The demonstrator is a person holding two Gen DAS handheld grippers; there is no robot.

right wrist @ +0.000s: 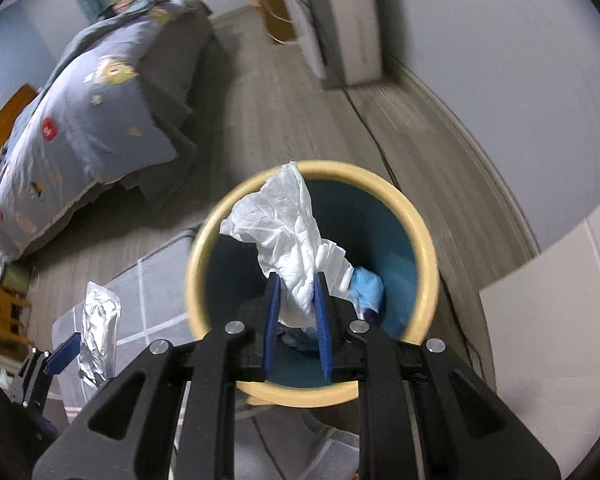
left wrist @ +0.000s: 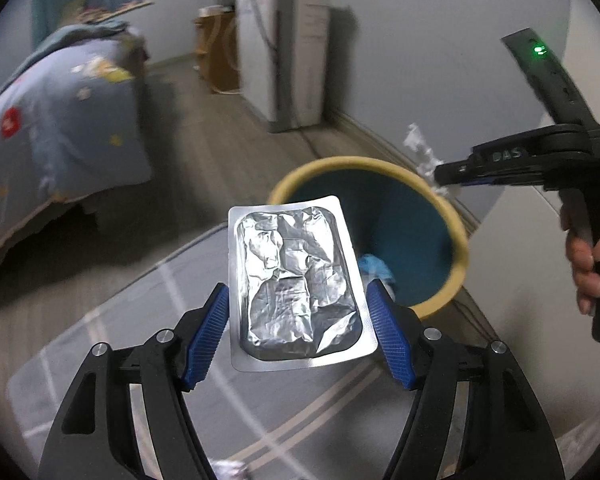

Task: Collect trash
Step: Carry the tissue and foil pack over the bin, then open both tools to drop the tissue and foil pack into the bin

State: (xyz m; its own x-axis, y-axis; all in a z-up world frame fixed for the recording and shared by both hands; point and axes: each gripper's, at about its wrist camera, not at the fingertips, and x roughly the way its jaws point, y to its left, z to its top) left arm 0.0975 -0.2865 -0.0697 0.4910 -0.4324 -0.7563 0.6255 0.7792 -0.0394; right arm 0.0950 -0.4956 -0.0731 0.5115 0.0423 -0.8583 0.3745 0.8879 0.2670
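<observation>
My left gripper [left wrist: 298,314] is shut on a silver foil blister pack [left wrist: 296,284], held flat by its two long edges just short of the bin [left wrist: 456,224], a round one with a cream rim and teal inside. My right gripper [right wrist: 296,300] is shut on a crumpled white tissue [right wrist: 288,224] and hangs over the bin's [right wrist: 198,256] mouth. In the left wrist view the right gripper [left wrist: 444,174] shows at the far rim with the tissue [left wrist: 418,148] sticking out. A light blue crumpled item [right wrist: 366,288] lies inside the bin. The foil pack [right wrist: 98,320] shows at lower left in the right wrist view.
A bed with a grey-blue patterned quilt [left wrist: 60,120] stands left. A white appliance [left wrist: 288,60] and a wooden box [left wrist: 216,52] stand by the far wall. A grey rug with pale lines [left wrist: 260,420] lies under the bin. A white panel [right wrist: 552,320] is right.
</observation>
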